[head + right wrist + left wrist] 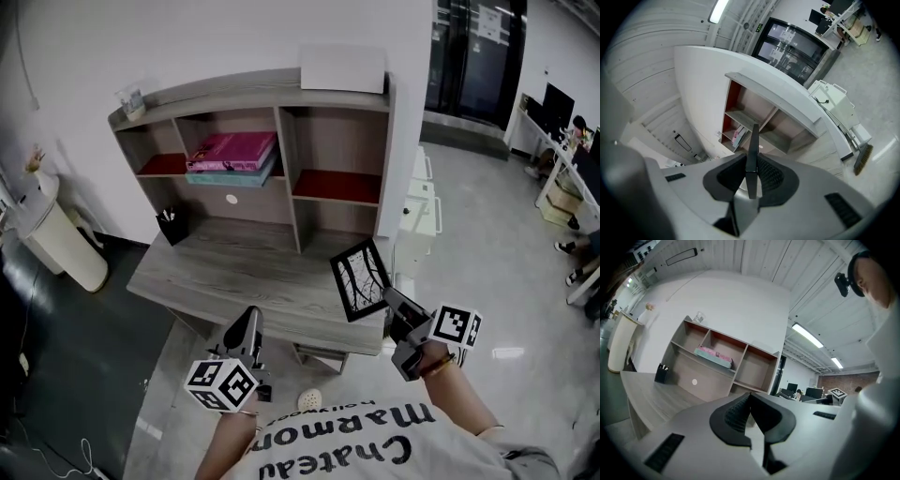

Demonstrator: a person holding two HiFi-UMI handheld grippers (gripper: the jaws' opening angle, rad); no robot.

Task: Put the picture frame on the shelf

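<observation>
The black picture frame (360, 279) with a white branch print hangs in the air over the desk's right front corner, gripped by its lower right edge in my right gripper (388, 300). In the right gripper view the picture frame (752, 154) shows edge-on, pinched between the two dark pads. My left gripper (249, 325) is held near the desk's front edge, its jaws shut with nothing between them (749, 401). The grey wooden shelf unit (281, 117) stands at the back of the desk, with red-lined compartments; the right one (337, 186) holds nothing.
Pink and teal books (232, 156) lie in the middle compartment. A black pen holder (171, 226) stands on the desk (234, 267) at left. A white box (342, 67) and a small glass (131, 98) sit on the shelf top. A white bin (56, 234) is at left.
</observation>
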